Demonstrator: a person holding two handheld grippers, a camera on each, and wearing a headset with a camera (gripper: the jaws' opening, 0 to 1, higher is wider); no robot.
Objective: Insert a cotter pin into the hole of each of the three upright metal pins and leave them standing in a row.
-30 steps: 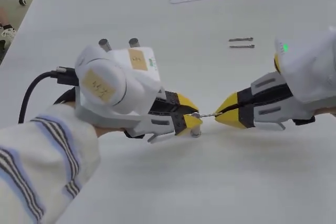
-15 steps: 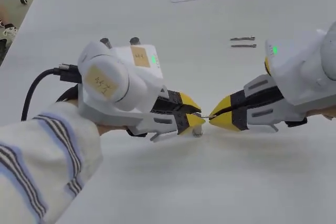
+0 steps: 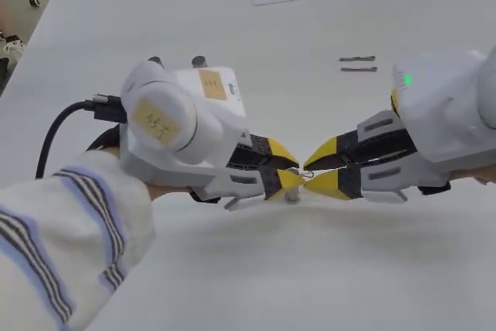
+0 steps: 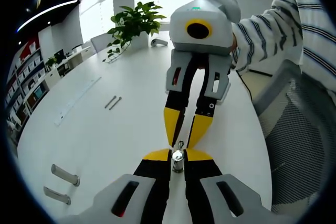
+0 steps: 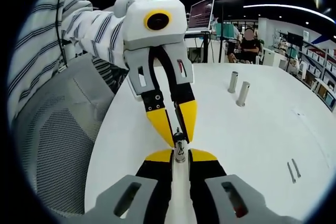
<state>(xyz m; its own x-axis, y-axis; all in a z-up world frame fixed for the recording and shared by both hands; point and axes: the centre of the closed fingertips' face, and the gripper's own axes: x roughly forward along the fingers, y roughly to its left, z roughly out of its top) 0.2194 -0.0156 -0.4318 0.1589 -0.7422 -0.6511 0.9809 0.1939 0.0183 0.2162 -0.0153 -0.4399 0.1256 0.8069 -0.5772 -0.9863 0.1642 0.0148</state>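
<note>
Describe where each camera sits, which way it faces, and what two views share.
Head view: headset, facing down at left gripper, right gripper; left sleeve shows.
Left gripper view: rides left gripper, faces right gripper; right sleeve shows.
Right gripper view: rides right gripper, faces left gripper; left sleeve shows.
Shared: the upright metal pin.

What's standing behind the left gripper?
An upright metal pin and a second pin stand there; in the head view the left gripper covers all but their tops.
</note>
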